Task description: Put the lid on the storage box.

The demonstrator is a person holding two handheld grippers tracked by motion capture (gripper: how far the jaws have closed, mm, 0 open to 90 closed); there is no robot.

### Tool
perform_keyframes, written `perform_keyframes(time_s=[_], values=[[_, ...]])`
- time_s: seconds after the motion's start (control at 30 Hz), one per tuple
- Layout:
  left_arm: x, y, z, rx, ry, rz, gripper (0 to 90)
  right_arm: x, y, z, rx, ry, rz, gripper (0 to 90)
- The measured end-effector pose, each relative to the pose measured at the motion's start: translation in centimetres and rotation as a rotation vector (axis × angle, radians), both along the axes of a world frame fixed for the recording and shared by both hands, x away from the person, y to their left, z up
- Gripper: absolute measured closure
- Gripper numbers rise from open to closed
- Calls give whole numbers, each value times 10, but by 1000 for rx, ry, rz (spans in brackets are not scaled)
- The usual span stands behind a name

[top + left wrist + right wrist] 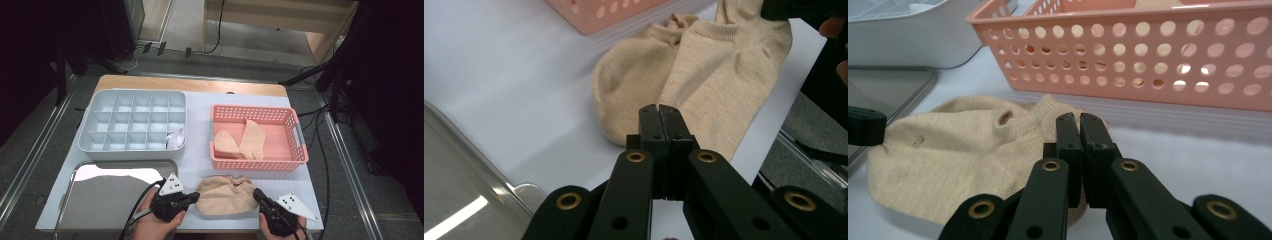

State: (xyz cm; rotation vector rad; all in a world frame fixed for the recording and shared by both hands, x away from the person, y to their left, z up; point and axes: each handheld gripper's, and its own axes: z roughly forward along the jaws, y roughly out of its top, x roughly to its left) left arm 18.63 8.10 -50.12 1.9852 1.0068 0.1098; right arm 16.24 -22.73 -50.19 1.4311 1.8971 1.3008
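No legible text, label, brand, number or sign was present in any view. The pink basket point(300, 135), the grey divided tray point(95, 122), the metal tray point(70, 190) and the beige socks point(222, 196) carried no readable markings. The grey plates on the grippers bore dark dots only, not characters. The black gripper bodies showed brass bushings and screw holes, without lettering.

Your table point(200, 165) is bright and evenly lit from above, while the room around it stays very dark. You get strong glare on the metal tray point(115, 172). In both gripper views the near black arms look soft; the pink basket point(1148, 60) is slightly blurred.
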Motion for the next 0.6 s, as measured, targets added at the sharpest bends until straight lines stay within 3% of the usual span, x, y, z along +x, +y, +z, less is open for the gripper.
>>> perform_keyframes(time_s=[0.43,0.6], values=[[28,3,1,-6,24,57,900,28,3,-2,-20,47,14,884],[38,1,0,30,21,65,900,34,4,-10,-18,79,21,884]])
